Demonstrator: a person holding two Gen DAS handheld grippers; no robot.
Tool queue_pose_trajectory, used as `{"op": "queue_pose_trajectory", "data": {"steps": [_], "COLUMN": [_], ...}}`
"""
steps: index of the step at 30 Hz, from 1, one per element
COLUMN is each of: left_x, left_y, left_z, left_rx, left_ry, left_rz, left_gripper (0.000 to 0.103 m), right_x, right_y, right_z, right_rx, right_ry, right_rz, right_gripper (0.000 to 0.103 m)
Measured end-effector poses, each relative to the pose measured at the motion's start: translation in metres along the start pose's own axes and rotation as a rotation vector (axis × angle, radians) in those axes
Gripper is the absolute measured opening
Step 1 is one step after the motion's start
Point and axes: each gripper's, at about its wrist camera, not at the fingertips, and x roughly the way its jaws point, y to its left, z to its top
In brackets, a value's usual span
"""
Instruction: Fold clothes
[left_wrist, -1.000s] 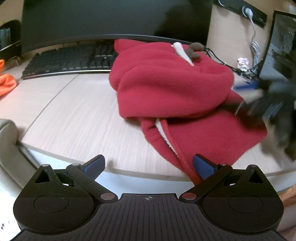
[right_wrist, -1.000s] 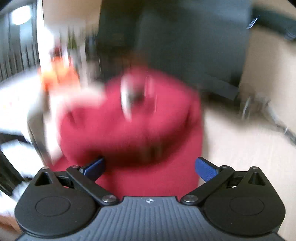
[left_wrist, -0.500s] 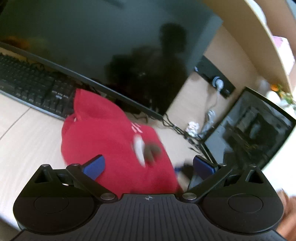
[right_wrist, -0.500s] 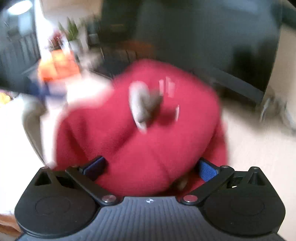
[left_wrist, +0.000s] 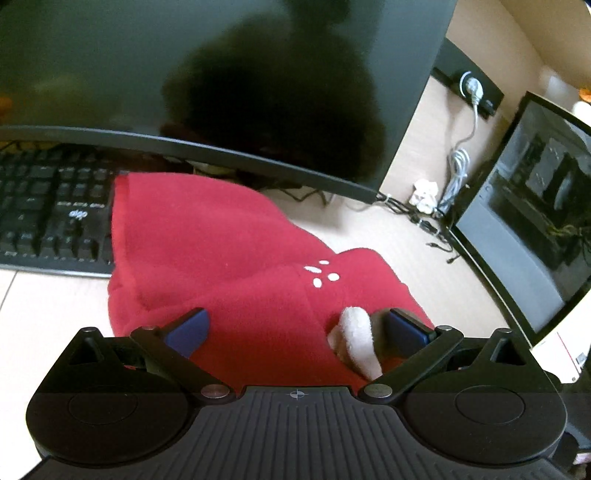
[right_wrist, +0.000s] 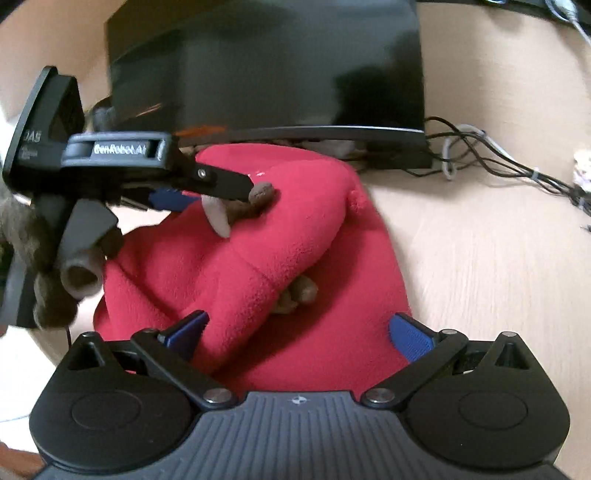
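Note:
A red fleece garment lies bunched on the wooden desk in front of a monitor; it also shows in the right wrist view. It carries a white and brown plush ear and small white dots. My left gripper is open and sits right over the garment, with the ear beside its right finger. It shows from the side in the right wrist view, above the fleece. My right gripper is open, its jaws straddling the garment's near fold.
A large dark monitor stands just behind the garment. A black keyboard lies at the left, partly under the fleece. A PC case stands at the right, with cables and a wall socket behind it.
Both grippers have moved in from the desk's front edge to right over the garment. The garment looks more bunched than a second ago. The earlier frames are blurred by motion.

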Motion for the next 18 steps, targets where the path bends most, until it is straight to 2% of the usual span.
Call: {"op": "queue_pose_trajectory", "data": {"steps": [5, 9, 11, 13, 17, 18], "left_x": [0.005, 0.005, -0.010, -0.035, -0.102, -0.114], "left_y": [0.015, 0.023, 0.021, 0.012, -0.017, -0.027], "left_z": [0.002, 0.001, -0.001, -0.007, -0.051, -0.066], "left_rx": [0.025, 0.036, 0.020, 0.026, 0.080, 0.102], "left_ry": [-0.014, -0.039, -0.056, -0.066, -0.114, -0.129], "left_rz": [-0.069, -0.123, -0.117, -0.107, -0.067, -0.030], "left_gripper": [0.103, 0.103, 0.103, 0.103, 0.103, 0.103], "right_x": [0.007, -0.004, -0.020, -0.042, -0.074, -0.076], "right_y": [0.019, 0.023, 0.026, 0.029, 0.023, 0.014], "right_z": [-0.007, -0.015, -0.018, -0.015, -0.016, -0.016], "right_rx": [0.031, 0.052, 0.060, 0.013, -0.094, -0.101], "right_ry": [-0.054, -0.086, -0.110, -0.124, -0.136, -0.139], "right_rz": [-0.081, -0.135, -0.163, -0.183, -0.222, -0.217], "right_gripper": [0.103, 0.103, 0.103, 0.103, 0.103, 0.103]}}
